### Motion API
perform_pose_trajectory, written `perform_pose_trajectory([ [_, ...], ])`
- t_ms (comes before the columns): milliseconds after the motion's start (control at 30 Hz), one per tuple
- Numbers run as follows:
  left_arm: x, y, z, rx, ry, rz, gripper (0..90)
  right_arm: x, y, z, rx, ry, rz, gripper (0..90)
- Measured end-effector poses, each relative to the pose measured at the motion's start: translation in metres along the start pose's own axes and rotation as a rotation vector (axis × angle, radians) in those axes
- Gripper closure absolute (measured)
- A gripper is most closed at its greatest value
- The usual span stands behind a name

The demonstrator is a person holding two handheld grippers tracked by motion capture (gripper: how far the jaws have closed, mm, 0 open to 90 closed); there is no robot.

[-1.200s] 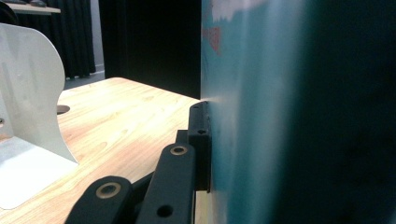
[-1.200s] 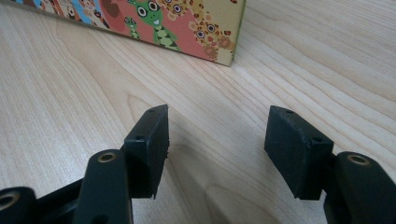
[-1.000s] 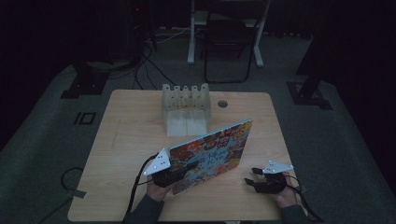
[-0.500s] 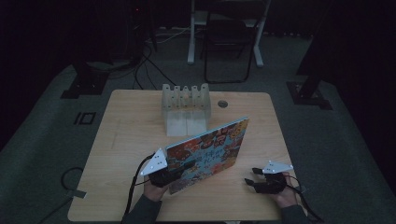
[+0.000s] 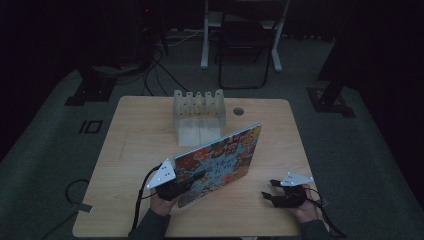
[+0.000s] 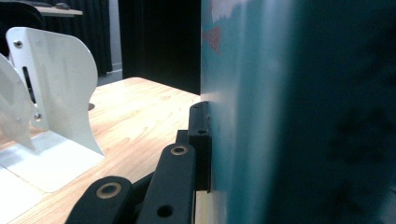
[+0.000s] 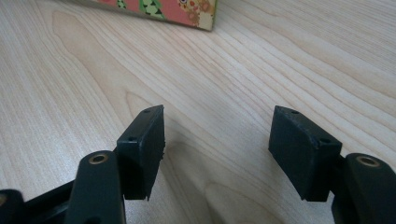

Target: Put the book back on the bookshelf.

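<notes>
The wooden counter [image 5: 135,150] carries everything. On its near half a picture book [image 5: 220,160] with a busy, colourful cover stands tilted on its lower edge, its top edge reaching toward the rack. The white slotted rack [image 5: 198,116], a row of upright dividers on a flat base, stands at the far middle of the counter with its slots empty. The left gripper [image 5: 186,181] pinches the book's near-left corner between its jaws. The right gripper [image 5: 270,191] rests on the counter well to the right of the book, its jaws spread wide over bare wood.
</notes>
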State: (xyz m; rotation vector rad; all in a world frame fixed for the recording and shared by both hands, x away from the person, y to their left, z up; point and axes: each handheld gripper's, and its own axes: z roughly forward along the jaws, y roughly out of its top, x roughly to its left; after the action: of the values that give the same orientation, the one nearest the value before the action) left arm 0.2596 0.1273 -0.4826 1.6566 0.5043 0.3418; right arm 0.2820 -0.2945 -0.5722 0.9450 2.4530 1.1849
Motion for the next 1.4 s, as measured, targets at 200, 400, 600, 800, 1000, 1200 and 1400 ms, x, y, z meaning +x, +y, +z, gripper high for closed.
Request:
perform_pose_trajectory([
  [200,0.003,0.002,-0.006,0.002,0.012,0.003,81.4,0.0,0.0,0.0,0.001,0.0,0.0,35.0],
  [400,0.005,0.004,-0.011,-0.007,0.031,-0.005,81.4,0.0,0.0,0.0,0.001,0.0,0.0,35.0],
  [600,0.007,0.005,-0.017,-0.004,0.057,-0.004,81.4,0.0,0.0,0.0,0.001,0.001,0.001,34.9],
  [800,0.011,0.007,-0.021,-0.003,0.073,-0.01,81.4,0.0,0.0,0.0,0.001,0.0,0.0,34.9],
  [1000,0.013,0.009,-0.026,-0.004,0.1,-0.007,81.4,0.0,0.0,0.0,0.001,-0.002,0.0,35.0],
  [1200,0.016,0.008,-0.03,-0.017,0.126,-0.024,81.3,0.001,0.0,0.0,0.005,-0.007,-0.008,34.3],
  [1400,0.018,0.007,-0.034,-0.017,0.151,-0.031,81.4,0.002,0.0,0.001,0.009,-0.012,-0.015,33.0],
])
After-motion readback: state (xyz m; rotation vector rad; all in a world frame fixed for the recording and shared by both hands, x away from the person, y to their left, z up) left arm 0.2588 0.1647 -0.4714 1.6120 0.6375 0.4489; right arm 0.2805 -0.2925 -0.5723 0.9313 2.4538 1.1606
